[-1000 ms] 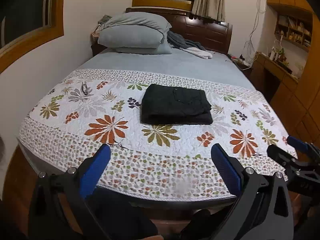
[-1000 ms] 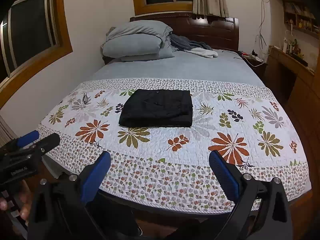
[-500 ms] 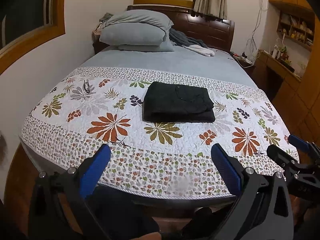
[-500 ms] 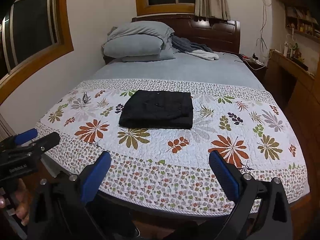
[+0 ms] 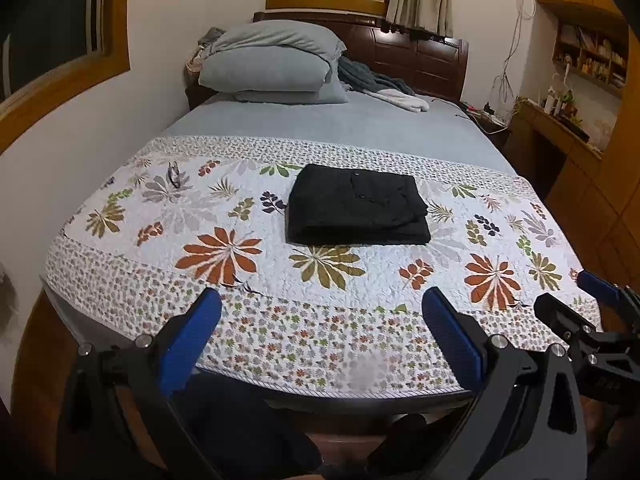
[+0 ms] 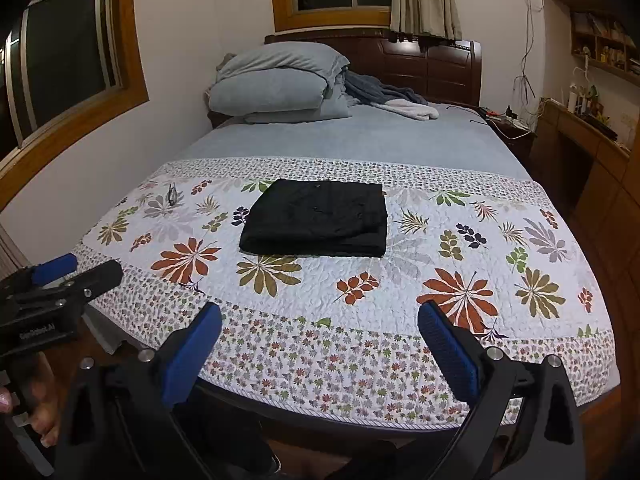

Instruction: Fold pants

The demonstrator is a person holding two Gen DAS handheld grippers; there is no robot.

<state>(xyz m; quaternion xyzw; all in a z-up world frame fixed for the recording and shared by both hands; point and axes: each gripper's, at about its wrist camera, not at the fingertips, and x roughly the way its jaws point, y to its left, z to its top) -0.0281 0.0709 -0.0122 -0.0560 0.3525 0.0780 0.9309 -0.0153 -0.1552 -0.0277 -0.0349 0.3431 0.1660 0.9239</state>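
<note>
The black pants point(image 5: 357, 211) lie folded into a flat rectangle on the floral quilt point(image 5: 280, 272), near the quilt's middle and well apart from both tools. In the left wrist view the left tool point(image 5: 320, 312) hangs off the bed's foot edge at 6 o'clock of the pants, its blue-padded fingers point(image 5: 192, 340) spread wide and holding nothing. The right tool point(image 6: 318, 320) is likewise wide and empty, also short of the quilt's near edge. A pair of glasses point(image 6: 172, 194) rests on the quilt at 9 o'clock of the pants. Grey pillows point(image 6: 276, 84) are stacked at the headboard point(image 6: 432, 66), at 12 o'clock.
</note>
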